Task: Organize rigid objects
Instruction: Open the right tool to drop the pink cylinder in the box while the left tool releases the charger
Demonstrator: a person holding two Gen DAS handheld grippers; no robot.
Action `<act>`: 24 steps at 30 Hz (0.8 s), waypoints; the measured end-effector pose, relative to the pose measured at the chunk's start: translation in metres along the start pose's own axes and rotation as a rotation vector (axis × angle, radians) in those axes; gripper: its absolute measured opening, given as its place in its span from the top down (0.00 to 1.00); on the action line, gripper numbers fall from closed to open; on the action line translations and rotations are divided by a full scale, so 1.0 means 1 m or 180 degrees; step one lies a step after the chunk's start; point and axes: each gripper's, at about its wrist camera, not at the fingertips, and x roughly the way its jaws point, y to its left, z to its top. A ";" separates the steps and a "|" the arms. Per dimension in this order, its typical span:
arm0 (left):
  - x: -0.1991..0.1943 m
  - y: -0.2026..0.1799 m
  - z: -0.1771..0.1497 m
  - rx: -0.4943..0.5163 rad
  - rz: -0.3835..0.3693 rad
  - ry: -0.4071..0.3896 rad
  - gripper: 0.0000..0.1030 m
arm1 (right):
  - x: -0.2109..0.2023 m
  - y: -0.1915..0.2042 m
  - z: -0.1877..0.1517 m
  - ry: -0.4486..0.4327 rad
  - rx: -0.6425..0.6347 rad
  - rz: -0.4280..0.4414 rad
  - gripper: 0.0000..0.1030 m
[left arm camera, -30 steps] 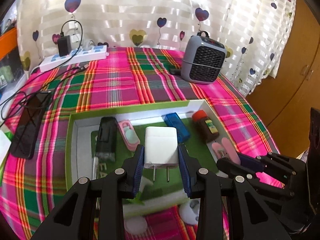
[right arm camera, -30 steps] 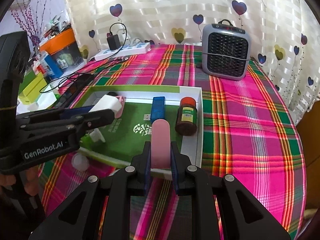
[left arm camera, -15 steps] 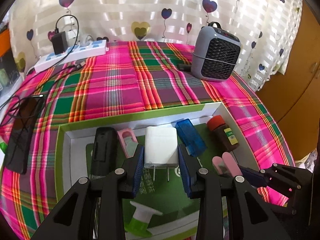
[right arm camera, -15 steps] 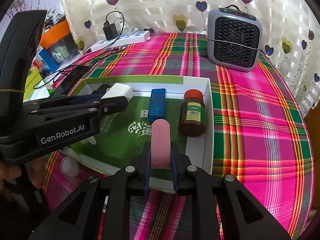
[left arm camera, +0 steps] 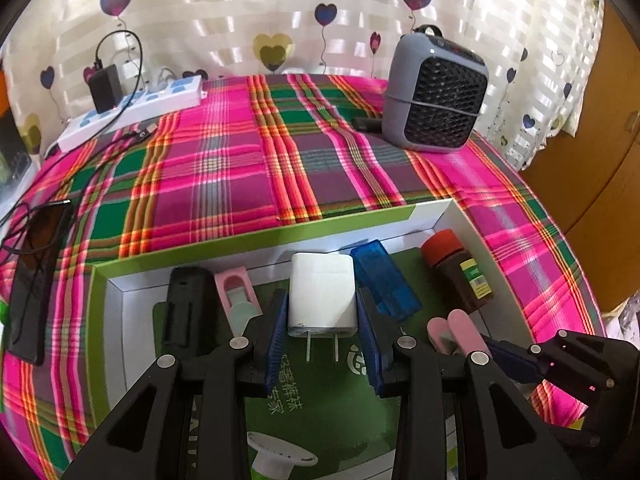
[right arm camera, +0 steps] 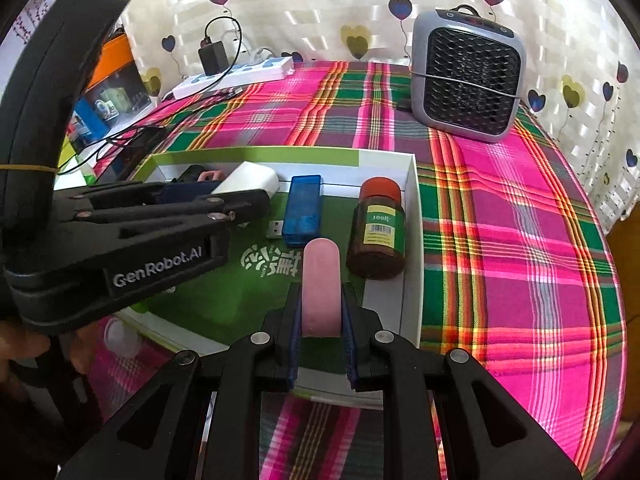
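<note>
Setting: plaid cloth (left arm camera: 248, 168) in pink, green and red over a table, with a white heart-print curtain (left arm camera: 224, 8) behind.
Left gripper (left arm camera: 323, 340): blue pads pressed on both sides of a white charger (left arm camera: 322, 295); its two prongs point toward the camera, and it hangs over the green floor of the box.
Right gripper (right arm camera: 321, 334): jaws narrow, clamped on a pink case (right arm camera: 321, 280) that sticks out past the fingertips, above the near part of the box.
Box (right arm camera: 412, 216): shallow, white walls with a green rim, green printed floor; sits on the cloth at the near side.
Box contents, left to right in the left wrist view: black device (left arm camera: 188, 304), pink clip (left arm camera: 237, 300) just beside it, then the held charger, blue stick (left arm camera: 385, 280), brown bottle (left arm camera: 460, 272).
Blue stick: translucent, lies flat, its metal plug visible at the near end in the right wrist view.
Brown bottle: red cap, yellow-green label, lies on its side against the right wall.
Heater (right arm camera: 468, 80): grey with a black grille, stands on the cloth far right, well apart from the box.
Power strip (left arm camera: 132, 110): white, far left, with a black adapter (left arm camera: 105, 88) plugged in and a cable looping from it.
Phone (left arm camera: 38, 280): dark, flat on the cloth left of the box.
</note>
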 end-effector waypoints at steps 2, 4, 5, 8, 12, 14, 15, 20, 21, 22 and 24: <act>0.001 -0.001 0.000 0.0025 0.0033 -0.0015 0.68 | 0.001 0.000 0.000 -0.0013 -0.0010 -0.0005 0.82; 0.002 -0.002 0.001 0.0044 0.0038 -0.0012 0.68 | 0.001 0.001 0.001 -0.0020 -0.0024 -0.0017 0.82; 0.003 -0.002 0.001 0.0049 0.0051 -0.0016 0.68 | 0.002 0.002 0.001 -0.0023 -0.0030 -0.0026 0.82; 0.004 -0.004 0.002 0.0079 0.0066 -0.0012 0.68 | 0.002 0.002 0.001 -0.0034 -0.0035 -0.0030 0.82; 0.008 -0.005 0.001 0.0080 0.0062 0.0028 0.68 | 0.003 0.001 0.001 -0.0045 -0.0043 -0.0034 0.82; 0.008 -0.005 0.002 0.0072 0.0055 0.0024 0.68 | 0.003 0.002 0.001 -0.0049 -0.0061 -0.0045 0.82; 0.008 -0.004 0.002 0.0066 0.0055 0.0023 0.68 | 0.003 0.002 0.001 -0.0051 -0.0071 -0.0052 0.82; 0.009 -0.004 0.002 0.0061 0.0061 0.0023 0.68 | 0.003 0.004 0.001 -0.0053 -0.0097 -0.0062 0.82; 0.009 -0.004 0.002 0.0062 0.0064 0.0023 0.68 | 0.003 0.004 0.001 -0.0053 -0.0097 -0.0062 0.82; 0.009 -0.004 0.002 0.0057 0.0062 0.0025 0.68 | 0.003 0.004 0.001 -0.0052 -0.0097 -0.0062 0.82; 0.010 -0.004 0.002 0.0062 0.0070 0.0040 0.68 | 0.003 0.004 0.001 -0.0048 -0.0098 -0.0067 0.82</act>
